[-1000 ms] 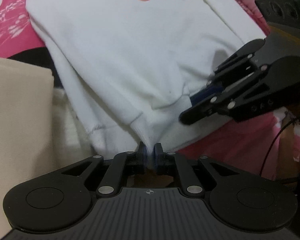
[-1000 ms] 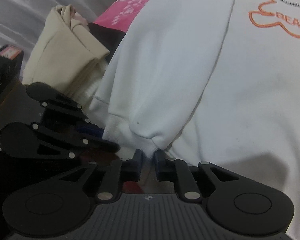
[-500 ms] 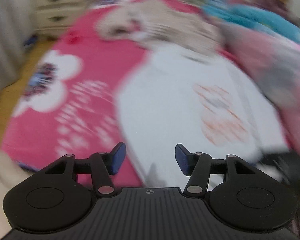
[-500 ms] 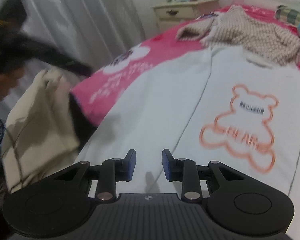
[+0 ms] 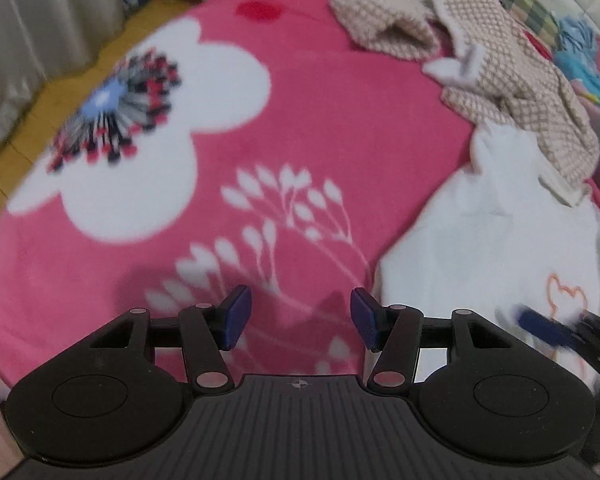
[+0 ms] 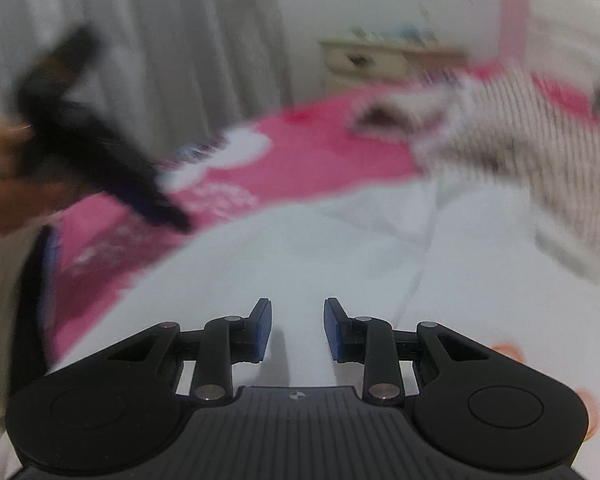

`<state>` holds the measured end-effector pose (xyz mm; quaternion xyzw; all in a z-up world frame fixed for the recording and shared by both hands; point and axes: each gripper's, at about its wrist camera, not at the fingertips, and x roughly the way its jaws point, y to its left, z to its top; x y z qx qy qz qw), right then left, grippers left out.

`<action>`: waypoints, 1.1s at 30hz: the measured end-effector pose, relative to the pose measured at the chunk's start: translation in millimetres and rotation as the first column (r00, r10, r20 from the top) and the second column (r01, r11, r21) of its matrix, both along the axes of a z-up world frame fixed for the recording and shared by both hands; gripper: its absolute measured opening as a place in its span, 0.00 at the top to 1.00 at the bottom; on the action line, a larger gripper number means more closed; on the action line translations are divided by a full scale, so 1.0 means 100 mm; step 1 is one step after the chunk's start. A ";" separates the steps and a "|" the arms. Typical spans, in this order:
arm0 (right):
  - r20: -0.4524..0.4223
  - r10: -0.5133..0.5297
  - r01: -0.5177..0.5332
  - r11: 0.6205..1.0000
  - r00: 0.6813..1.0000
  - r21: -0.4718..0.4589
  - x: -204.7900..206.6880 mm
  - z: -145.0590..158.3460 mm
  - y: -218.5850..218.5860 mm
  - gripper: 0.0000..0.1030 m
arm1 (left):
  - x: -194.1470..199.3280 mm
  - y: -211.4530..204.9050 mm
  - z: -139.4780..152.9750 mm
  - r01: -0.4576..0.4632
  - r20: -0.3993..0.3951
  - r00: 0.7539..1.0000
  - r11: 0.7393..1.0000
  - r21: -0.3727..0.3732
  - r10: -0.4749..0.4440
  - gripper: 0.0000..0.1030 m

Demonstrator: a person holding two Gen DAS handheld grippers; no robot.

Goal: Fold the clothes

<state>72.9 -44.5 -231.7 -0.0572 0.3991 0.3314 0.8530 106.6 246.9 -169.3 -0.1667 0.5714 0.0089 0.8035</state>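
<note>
Soft, even indoor light; heavy motion blur in right view, fisheye-bent edges.

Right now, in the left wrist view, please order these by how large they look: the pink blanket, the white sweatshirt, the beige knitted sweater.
1. pink blanket, fills most of the view.
2. white sweatshirt, though the frame edge cuts it off.
3. beige knitted sweater, though it lies farther away, so this ranking is unsure.

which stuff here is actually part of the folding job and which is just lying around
Part of the job:
- white sweatshirt with the orange bear outline, spread on the bed
- checked knit garment, crumpled, probably waiting its turn
- left gripper, open, empty
- right gripper, jaws closing, nothing between them

Just lying about:
- pink flowered blanket
- grey curtain
- cream dresser
</note>
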 end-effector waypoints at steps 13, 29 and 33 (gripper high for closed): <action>-0.510 -0.091 0.279 0.911 0.855 0.305 0.82 0.16 -0.42 0.56 | -0.03 -0.40 0.03 0.385 0.055 0.923 0.921 -0.063 -0.381 0.37; -0.571 0.011 0.054 0.994 0.821 0.097 1.02 0.15 0.68 0.54 | -0.53 -1.41 0.23 0.543 0.182 0.768 0.775 0.325 -0.614 0.82; -0.587 -0.007 0.138 0.974 0.810 0.179 1.03 0.07 0.33 0.84 | -0.67 -1.45 0.27 0.592 0.199 0.714 0.731 0.341 -0.671 0.76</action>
